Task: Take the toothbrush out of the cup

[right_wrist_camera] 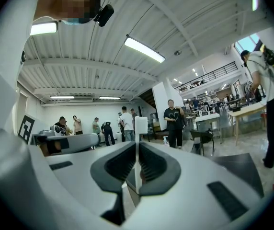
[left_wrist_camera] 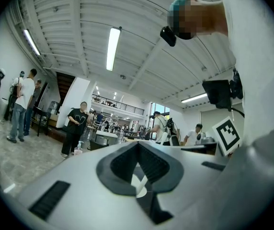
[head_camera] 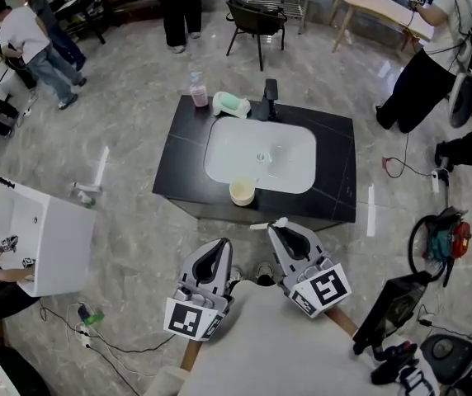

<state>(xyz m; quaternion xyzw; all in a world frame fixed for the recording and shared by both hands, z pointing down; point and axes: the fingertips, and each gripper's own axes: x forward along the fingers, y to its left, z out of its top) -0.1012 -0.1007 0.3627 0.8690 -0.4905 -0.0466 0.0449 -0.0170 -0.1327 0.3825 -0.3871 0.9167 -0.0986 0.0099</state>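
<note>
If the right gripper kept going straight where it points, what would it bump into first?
Probably the cream cup at the sink counter's front edge; seen from above, the right gripper aims about there. Its height is unclear, so it may pass over.

Head view looks steeply down, close over left gripper (head_camera: 224, 242) and right gripper (head_camera: 279, 223), black counter (head_camera: 178, 163) beyond. Gripper views sit behind their jaws, facing level; both catch the person in black (left_wrist_camera: 74, 126).

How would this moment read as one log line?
toothbrush: out of cup | right gripper: shut on toothbrush, level | left gripper: shut, nothing held | cup: at front edge of sink
</note>
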